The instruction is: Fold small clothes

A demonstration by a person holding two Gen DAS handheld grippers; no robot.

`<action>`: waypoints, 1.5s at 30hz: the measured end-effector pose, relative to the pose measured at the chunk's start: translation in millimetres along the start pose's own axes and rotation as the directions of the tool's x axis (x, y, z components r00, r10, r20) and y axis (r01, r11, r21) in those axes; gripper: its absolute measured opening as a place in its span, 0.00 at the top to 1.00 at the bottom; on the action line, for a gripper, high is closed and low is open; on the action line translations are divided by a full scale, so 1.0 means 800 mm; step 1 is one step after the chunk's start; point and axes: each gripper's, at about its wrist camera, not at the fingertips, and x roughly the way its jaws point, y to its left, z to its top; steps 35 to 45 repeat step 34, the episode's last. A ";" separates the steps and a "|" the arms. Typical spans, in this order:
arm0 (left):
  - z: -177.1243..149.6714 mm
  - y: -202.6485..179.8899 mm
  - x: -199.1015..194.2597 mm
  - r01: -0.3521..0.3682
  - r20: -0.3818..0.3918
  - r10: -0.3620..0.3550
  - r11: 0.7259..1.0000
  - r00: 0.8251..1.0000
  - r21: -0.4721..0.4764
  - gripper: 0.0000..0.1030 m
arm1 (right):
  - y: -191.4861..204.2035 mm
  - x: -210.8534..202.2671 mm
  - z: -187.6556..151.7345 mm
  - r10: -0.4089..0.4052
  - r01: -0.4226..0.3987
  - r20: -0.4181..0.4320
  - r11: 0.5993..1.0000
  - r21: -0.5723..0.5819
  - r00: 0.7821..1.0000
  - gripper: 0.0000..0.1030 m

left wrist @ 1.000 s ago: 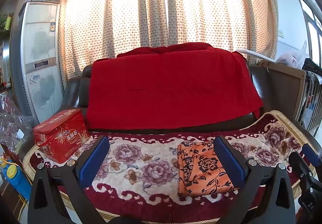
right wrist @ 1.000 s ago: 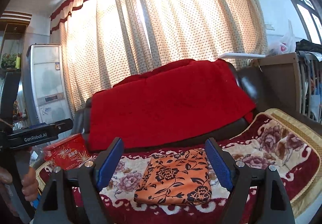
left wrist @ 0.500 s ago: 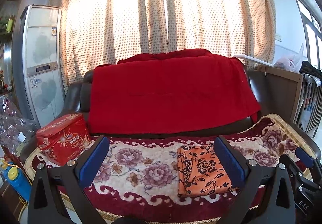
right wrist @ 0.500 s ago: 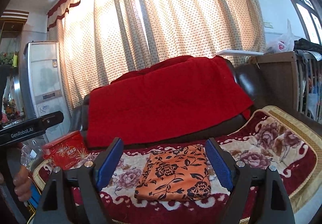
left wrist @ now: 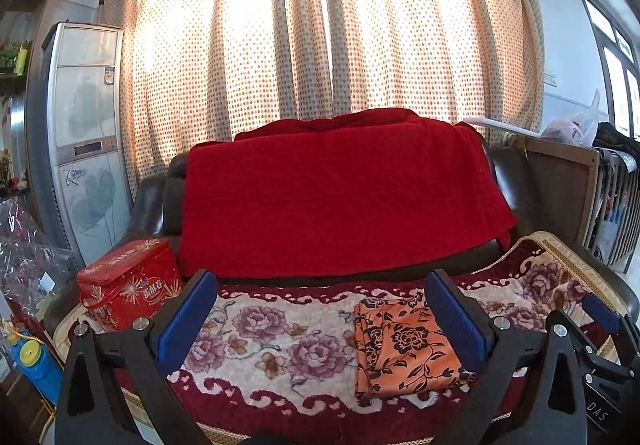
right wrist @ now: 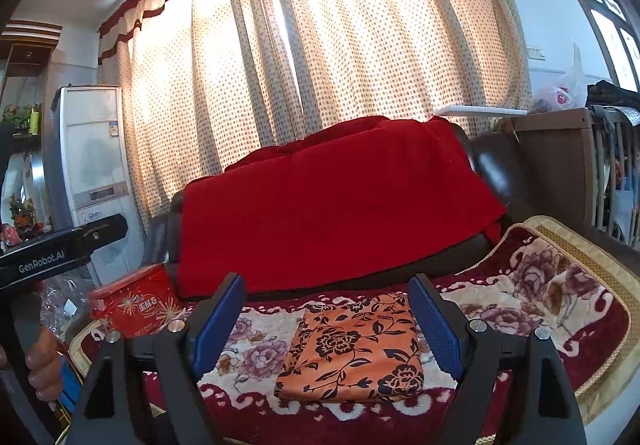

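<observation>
Lying flat on the floral maroon-and-cream sofa blanket [left wrist: 280, 341], the folded orange cloth with a black flower print [left wrist: 404, 349] forms a neat rectangle toward the right part of the seat. Neither tool touches it. The left gripper [left wrist: 320, 325] hangs above the seat with its blue-padded fingers [left wrist: 188, 319] spread wide apart and nothing between them; in the left wrist view the cloth sits beyond the tips, just inside the right-hand finger, which covers part of its right edge. The right gripper [right wrist: 326, 325] is likewise spread wide and empty; in its own view the orange cloth [right wrist: 356, 351] lies past the tips, framed between the two blue pads [right wrist: 434, 329], nearer the right one.

A plain red blanket [left wrist: 340, 197] drapes over the dark sofa backrest behind the seat. A red tin box with gold starbursts [left wrist: 128, 285] stands at the seat's left end, well apart from the cloth. Dotted cream curtains [left wrist: 320, 29] fill the background, with a tall white standing air conditioner [left wrist: 84, 133] at the left.
</observation>
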 end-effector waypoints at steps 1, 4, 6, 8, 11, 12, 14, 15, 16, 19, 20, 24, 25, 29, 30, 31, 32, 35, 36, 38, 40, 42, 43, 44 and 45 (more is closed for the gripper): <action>0.000 0.000 0.001 0.001 -0.001 -0.001 1.000 1.000 0.002 0.00 | 0.000 0.001 0.000 0.001 -0.001 -0.001 1.000 0.001 1.000 0.17; -0.001 -0.001 0.004 0.001 -0.002 -0.001 1.000 1.000 0.004 0.00 | 0.000 0.005 -0.002 0.001 -0.001 -0.007 1.000 0.003 1.000 0.17; -0.001 -0.002 0.004 0.003 -0.003 -0.003 1.000 1.000 0.004 0.00 | 0.000 0.008 -0.004 -0.002 0.002 -0.011 1.000 0.001 1.000 0.17; -0.002 -0.003 0.006 0.006 -0.005 -0.006 1.000 1.000 0.006 0.00 | 0.001 0.010 -0.006 -0.006 0.006 -0.016 1.000 0.001 1.000 0.17; -0.003 -0.003 0.010 0.009 -0.010 -0.008 1.000 1.000 0.008 0.00 | 0.000 0.013 -0.008 -0.009 0.009 -0.023 1.000 0.006 1.000 0.17; -0.004 -0.003 0.011 0.009 -0.012 -0.009 1.000 1.000 0.008 0.00 | 0.000 0.014 -0.008 -0.010 0.010 -0.025 1.000 0.008 1.000 0.17; -0.005 -0.003 0.014 0.011 -0.016 -0.011 1.000 1.000 0.008 0.00 | -0.002 0.017 -0.008 -0.010 0.010 -0.031 1.000 0.007 0.999 0.17; -0.005 -0.003 0.016 0.014 -0.019 -0.014 1.000 1.000 0.007 0.00 | -0.001 0.018 -0.008 -0.011 0.011 -0.033 1.000 0.006 0.999 0.17; -0.005 -0.002 0.017 0.016 -0.021 -0.016 1.000 1.000 0.006 0.00 | 0.000 0.020 -0.009 -0.011 0.011 -0.036 1.000 0.005 0.999 0.17; -0.006 -0.003 0.023 0.022 -0.031 -0.022 1.000 0.999 0.004 0.00 | 0.002 0.024 -0.011 -0.011 0.011 -0.045 1.000 0.001 0.999 0.17; -0.006 -0.004 0.026 0.022 -0.035 -0.022 1.000 0.999 0.005 0.00 | 0.003 0.026 -0.011 -0.011 0.011 -0.048 1.000 -0.002 0.999 0.17; -0.006 -0.006 0.036 0.028 -0.045 -0.028 1.000 0.999 0.008 0.00 | 0.005 0.036 -0.009 -0.014 0.013 -0.056 1.000 -0.011 0.998 0.17; -0.005 -0.007 0.039 0.030 -0.047 -0.030 1.000 0.998 0.008 0.00 | 0.005 0.039 -0.008 -0.014 0.013 -0.058 1.000 -0.011 0.998 0.17; -0.002 -0.010 0.051 0.050 -0.050 -0.049 0.999 0.998 0.005 0.00 | 0.005 0.053 -0.006 -0.017 0.015 -0.065 1.000 -0.022 0.998 0.17; -0.002 -0.011 0.054 0.062 -0.042 -0.062 0.998 0.997 0.004 0.00 | 0.004 0.056 -0.006 -0.016 0.014 -0.067 1.000 -0.023 0.998 0.17; -0.001 -0.012 0.057 0.058 -0.034 -0.058 0.998 0.998 0.003 0.00 | 0.004 0.059 -0.006 -0.015 0.013 -0.070 1.000 -0.024 0.997 0.17; -0.001 -0.013 0.061 0.048 -0.027 -0.048 0.999 0.998 -0.001 0.00 | 0.001 0.066 -0.005 -0.012 0.010 -0.077 1.000 -0.023 0.997 0.17; 0.000 -0.013 0.074 0.035 -0.026 -0.035 0.999 0.999 -0.007 0.00 | -0.006 0.078 -0.005 -0.014 0.013 -0.088 1.000 -0.012 0.996 0.17; 0.000 -0.013 0.074 0.035 -0.026 -0.035 0.999 0.999 -0.007 0.00 | -0.006 0.078 -0.005 -0.014 0.013 -0.088 1.000 -0.012 0.996 0.17; 0.000 -0.013 0.074 0.035 -0.026 -0.035 0.999 0.999 -0.007 0.00 | -0.006 0.078 -0.005 -0.014 0.013 -0.088 1.000 -0.012 0.996 0.17; 0.000 -0.013 0.074 0.035 -0.026 -0.035 0.999 0.999 -0.007 0.00 | -0.006 0.078 -0.005 -0.014 0.013 -0.088 1.000 -0.012 0.996 0.17; 0.000 -0.013 0.074 0.035 -0.026 -0.035 0.999 0.999 -0.007 0.00 | -0.006 0.078 -0.005 -0.014 0.013 -0.088 1.000 -0.012 0.996 0.17; 0.000 -0.013 0.074 0.035 -0.026 -0.035 0.999 0.999 -0.007 0.00 | -0.006 0.078 -0.005 -0.014 0.013 -0.088 1.000 -0.012 0.996 0.17; 0.000 -0.013 0.074 0.035 -0.026 -0.035 0.999 0.999 -0.007 0.00 | -0.006 0.078 -0.005 -0.014 0.013 -0.088 1.000 -0.012 0.996 0.17; 0.000 -0.013 0.074 0.035 -0.026 -0.035 0.999 0.999 -0.007 0.00 | -0.006 0.078 -0.005 -0.014 0.013 -0.088 1.000 -0.012 0.996 0.17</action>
